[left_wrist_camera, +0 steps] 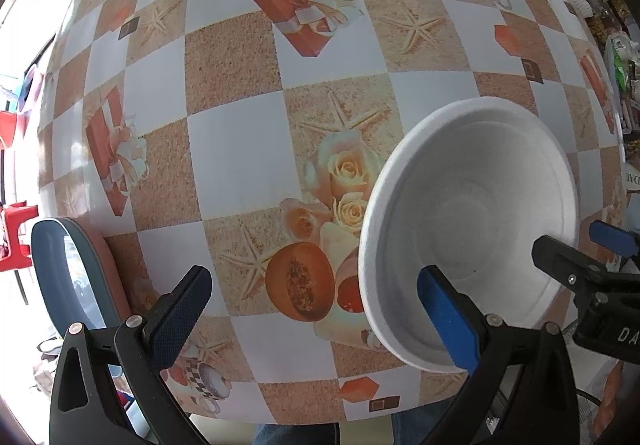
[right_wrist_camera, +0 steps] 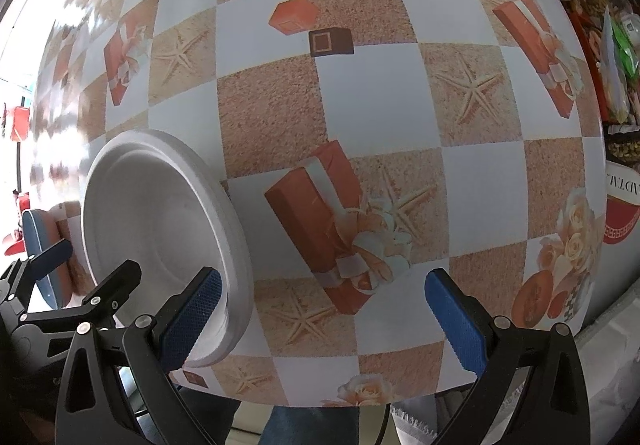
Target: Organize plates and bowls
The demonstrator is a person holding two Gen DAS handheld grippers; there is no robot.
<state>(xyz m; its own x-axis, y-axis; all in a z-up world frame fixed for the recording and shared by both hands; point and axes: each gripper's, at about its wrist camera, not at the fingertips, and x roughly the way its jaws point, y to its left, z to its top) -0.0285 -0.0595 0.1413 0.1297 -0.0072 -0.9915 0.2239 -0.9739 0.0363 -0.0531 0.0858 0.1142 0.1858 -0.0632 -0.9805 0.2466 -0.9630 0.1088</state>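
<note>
One white round foam bowl (left_wrist_camera: 472, 229) is being seen on the checkered-cloth worktop (left_wrist_camera: 232, 153), near its front edge. Two grippers: left gripper (left_wrist_camera: 316, 309) and right gripper (right_wrist_camera: 324, 309) are being held wide, nothing gripped, bowl between them.

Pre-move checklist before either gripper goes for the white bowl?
1. Left gripper open: ok.
2. Right gripper open: ok.
3. White bowl free, neither gripper clamping it: ok.
4. Bowl sits between the two grippers, near the tablecloth's front edge: ok.
5. Single bowl or nested stack: cannot tell.
6. Other plates or bowls to sort: only a blue-rimmed item at the left table edge; what it is, cannot tell.
</note>
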